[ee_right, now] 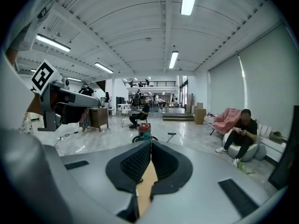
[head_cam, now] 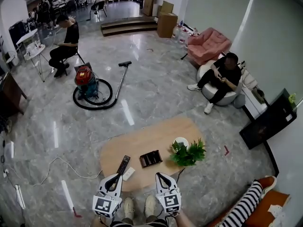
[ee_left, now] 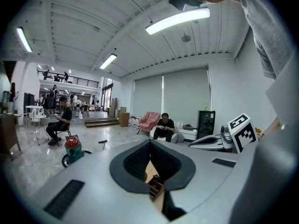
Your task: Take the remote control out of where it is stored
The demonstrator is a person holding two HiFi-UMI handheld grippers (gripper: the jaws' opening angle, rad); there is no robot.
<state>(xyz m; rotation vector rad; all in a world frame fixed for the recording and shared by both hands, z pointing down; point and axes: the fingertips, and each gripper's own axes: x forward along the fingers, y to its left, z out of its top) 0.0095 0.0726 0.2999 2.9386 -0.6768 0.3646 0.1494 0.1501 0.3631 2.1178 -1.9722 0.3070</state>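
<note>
Holding position, both tools, at the near edge of a low wooden table (head_cam: 142,141).

Item 1: left gripper (head_cam: 116,176). Held low in front of the person, pointing forward and slightly down over the table's near left rim, marker cube (head_cam: 106,205) facing up. Jaws closed tip to tip, nothing between the pads (its own view shows only tabletop and the box through the gap lower down).

Item 2: right gripper (head_cam: 160,175). Held level with the left one, parallel and well apart from it, same forward, slightly dipped aim. Jaws shut, empty.

Item 3: remote control (head_cam: 123,165). Black, long, lying flat on the tabletop just ahead of the left gripper's tips, not touching them; a slim white item (head_cam: 129,173) lies just beside it.

Item 4: dark box (head_cam: 151,158) with compartments, to the right of the remote, apart from it.

Item 5: potted plant (head_cam: 188,154), right of the box.

Item 6: the person's shoes (head_cam: 128,207), between the two grippers.
</note>
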